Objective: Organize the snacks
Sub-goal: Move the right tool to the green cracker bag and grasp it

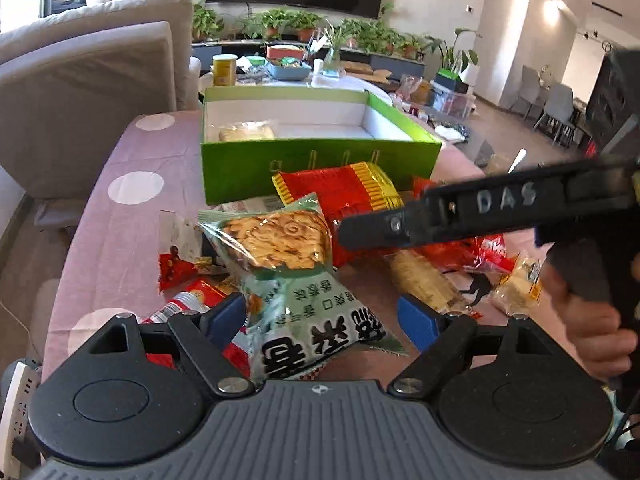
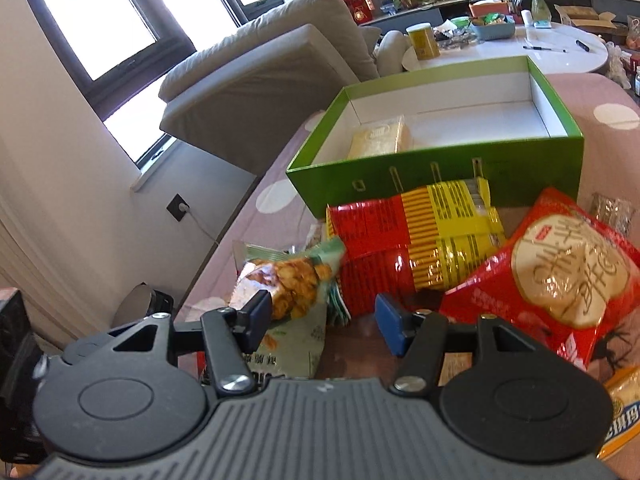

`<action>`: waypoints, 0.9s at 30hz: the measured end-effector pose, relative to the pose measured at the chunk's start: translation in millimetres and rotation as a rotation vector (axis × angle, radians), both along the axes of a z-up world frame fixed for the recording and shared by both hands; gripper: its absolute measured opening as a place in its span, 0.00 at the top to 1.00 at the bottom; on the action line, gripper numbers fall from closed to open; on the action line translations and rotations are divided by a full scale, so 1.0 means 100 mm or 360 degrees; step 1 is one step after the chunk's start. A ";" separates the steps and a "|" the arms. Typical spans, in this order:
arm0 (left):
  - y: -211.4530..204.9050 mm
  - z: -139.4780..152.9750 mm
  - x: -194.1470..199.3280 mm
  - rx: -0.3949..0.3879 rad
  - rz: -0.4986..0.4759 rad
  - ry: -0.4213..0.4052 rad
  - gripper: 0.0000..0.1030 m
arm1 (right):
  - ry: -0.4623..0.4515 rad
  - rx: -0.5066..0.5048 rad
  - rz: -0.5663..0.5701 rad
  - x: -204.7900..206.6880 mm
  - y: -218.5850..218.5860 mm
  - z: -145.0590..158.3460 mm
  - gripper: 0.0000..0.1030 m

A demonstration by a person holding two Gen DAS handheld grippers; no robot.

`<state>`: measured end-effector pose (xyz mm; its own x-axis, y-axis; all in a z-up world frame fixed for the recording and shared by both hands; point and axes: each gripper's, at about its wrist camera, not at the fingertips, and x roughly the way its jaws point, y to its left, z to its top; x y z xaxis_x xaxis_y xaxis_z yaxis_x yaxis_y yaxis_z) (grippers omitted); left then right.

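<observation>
A green box with a white inside stands on the pink dotted tablecloth and holds one pale snack pack. In front of it lies a heap of snack bags. My left gripper is open, its blue pads either side of a green cracker bag. The right gripper shows from the side above a red and yellow bag. In the right wrist view my right gripper is open over the red and yellow bag, with the green bag at its left finger and a red bag at right. The box lies beyond.
A grey sofa stands left of the table. A white round table with a yellow can and clutter lies behind the box. More small packs lie at the right. A power strip is at the lower left.
</observation>
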<state>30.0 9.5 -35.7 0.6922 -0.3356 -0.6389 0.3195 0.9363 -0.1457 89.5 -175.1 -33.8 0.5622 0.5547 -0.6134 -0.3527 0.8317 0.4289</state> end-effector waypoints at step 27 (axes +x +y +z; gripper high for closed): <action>0.21 -0.18 0.13 -0.0093 0.0117 0.0063 0.20 | 0.0200 0.0063 0.0021 0.12 0.13 -0.19 0.36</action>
